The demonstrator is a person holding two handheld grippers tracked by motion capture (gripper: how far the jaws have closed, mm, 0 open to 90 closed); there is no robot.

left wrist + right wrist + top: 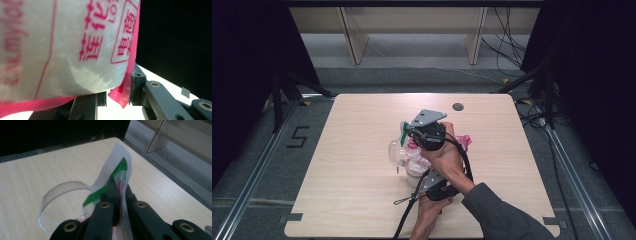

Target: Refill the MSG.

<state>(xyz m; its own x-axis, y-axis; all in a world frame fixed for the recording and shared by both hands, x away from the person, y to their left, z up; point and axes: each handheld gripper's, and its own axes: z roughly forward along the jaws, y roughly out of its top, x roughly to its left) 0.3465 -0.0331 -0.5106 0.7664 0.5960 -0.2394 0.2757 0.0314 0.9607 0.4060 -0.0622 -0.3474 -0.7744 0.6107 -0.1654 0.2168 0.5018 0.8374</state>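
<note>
A translucent plastic bag (417, 161) with pink print lies at mid-table, partly under a hand. Its pink bottom edge (464, 141) shows to the right. My right gripper (406, 131) is shut on the bag's green-and-white top strip (117, 168), which stands up above the jaw tips (118, 187). My left gripper (424, 175), nearer the front edge, is shut on the bag's pink-rimmed corner (119, 96), and the bag's printed side (75, 50) looms close in the left gripper view. A clear glass cup (395, 150) sits against the bag on its left, its rim (62, 188) just beside the right jaws.
The wooden table (357, 195) has a small round grommet (457, 106) near its far edge. The person's forearms cross over the front middle, and a black cable (404, 215) trails off the front edge. Black stands and floor cables flank both sides.
</note>
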